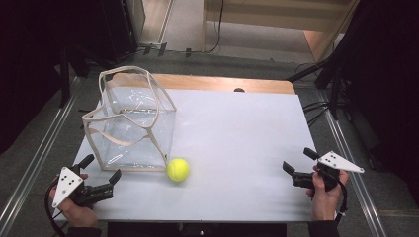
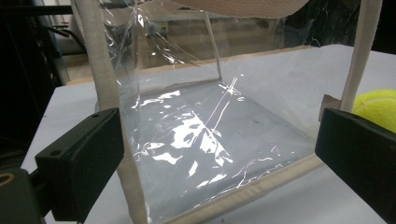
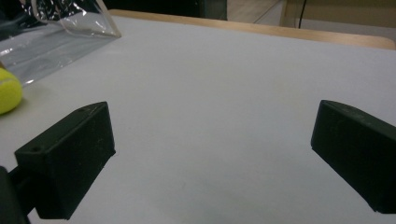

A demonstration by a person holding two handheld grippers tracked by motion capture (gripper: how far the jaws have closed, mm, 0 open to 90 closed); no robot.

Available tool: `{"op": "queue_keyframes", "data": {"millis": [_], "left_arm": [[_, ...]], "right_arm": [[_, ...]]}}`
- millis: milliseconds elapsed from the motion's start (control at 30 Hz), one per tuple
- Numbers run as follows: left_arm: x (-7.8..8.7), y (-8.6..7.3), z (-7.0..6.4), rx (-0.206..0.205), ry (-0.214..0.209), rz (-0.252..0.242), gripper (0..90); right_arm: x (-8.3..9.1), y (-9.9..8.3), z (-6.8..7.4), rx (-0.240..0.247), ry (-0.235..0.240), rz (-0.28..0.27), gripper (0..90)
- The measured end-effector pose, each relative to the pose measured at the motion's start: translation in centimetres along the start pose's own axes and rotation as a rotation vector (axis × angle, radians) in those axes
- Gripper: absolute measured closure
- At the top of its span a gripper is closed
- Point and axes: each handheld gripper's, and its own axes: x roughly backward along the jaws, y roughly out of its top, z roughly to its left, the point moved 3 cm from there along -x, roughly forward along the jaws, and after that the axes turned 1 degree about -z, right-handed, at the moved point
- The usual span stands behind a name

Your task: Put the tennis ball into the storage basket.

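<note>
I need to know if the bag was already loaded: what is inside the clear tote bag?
Nothing shows inside the clear tote bag; only its shiny base is visible. The tennis ball sits outside, by its near corner. The beige straps hide little.

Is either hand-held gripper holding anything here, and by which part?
Nothing is held: left hand-held gripper and right hand-held gripper are both open and empty.
</note>
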Motion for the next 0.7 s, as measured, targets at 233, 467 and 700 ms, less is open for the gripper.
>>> {"op": "queue_keyframes", "data": {"millis": [233, 467, 700], "left_arm": [[0.0, 0.0, 0.0, 0.009, -0.007, 0.001, 1.3], [0.0, 0.0, 0.1, 0.012, -0.010, 0.002, 1.3], [0.0, 0.0, 0.1, 0.014, -0.011, 0.004, 1.3]], "right_arm": [[-1.6, 1.1, 1.7, 0.073, 0.046, 0.045, 0.0], [-3.1, 2.5, 3.4, 0.121, 0.088, 0.083, 0.0], [-4.3, 3.5, 4.9, 0.154, 0.146, 0.113, 0.0]]}}
